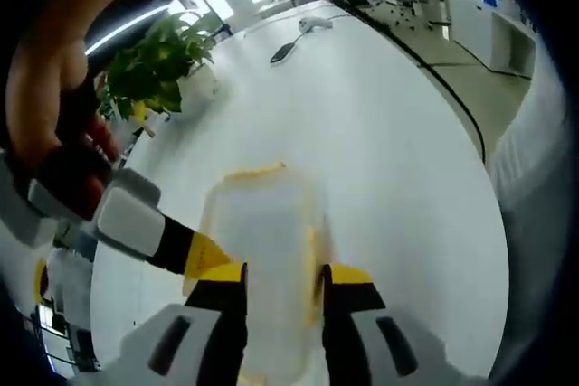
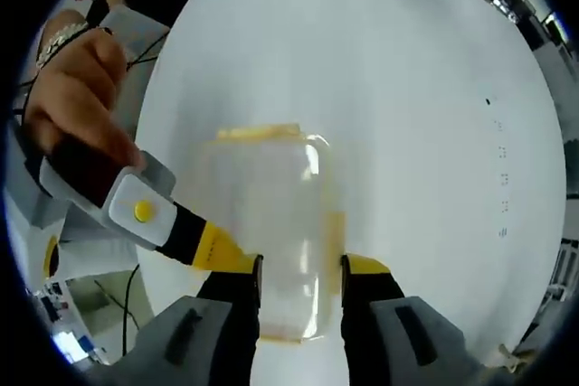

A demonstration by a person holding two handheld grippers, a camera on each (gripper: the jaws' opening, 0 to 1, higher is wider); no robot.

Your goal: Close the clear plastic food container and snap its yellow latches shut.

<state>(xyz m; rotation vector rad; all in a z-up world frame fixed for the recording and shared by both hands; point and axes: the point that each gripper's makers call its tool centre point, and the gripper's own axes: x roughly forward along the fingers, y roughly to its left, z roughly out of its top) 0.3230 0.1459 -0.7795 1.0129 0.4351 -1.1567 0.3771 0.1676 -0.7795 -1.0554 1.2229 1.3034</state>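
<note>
Landmark for all positions: the clear plastic food container (image 2: 271,223), which sits on the white round bench (image 2: 407,88).

Left gripper (image 1: 283,300): my jaws straddle the near end of the container (image 1: 267,259), one jaw on each long side. The walls look to be at or very close to the pads; I cannot tell whether I am actually pressing, so clench state is uncertain. The container's long axis runs straight away from me, in line with the jaws.

Right gripper (image 2: 300,291): same arrangement. My jaws stand apart with the near end of the container between them; contact not resolvable through the clear plastic.

Oddity: each view shows the other gripper coming in from the left of the container, with a person's hand (image 2: 77,88) behind it. Its tip lies near the container's near left corner.

Latches: one yellow latch (image 2: 258,133) at the far end, another along the right long side (image 2: 335,232). Yellow also shows at the far end in the left gripper view (image 1: 256,171). I cannot tell if any is snapped down.

Contents: none made out; the walls are hazy.

Judgement: both grippers are equally close. The deciding relation is that the far latch lies straight ahead along the long axis.

Beyond the container, at the bench edge: a potted plant (image 1: 154,65).
</note>
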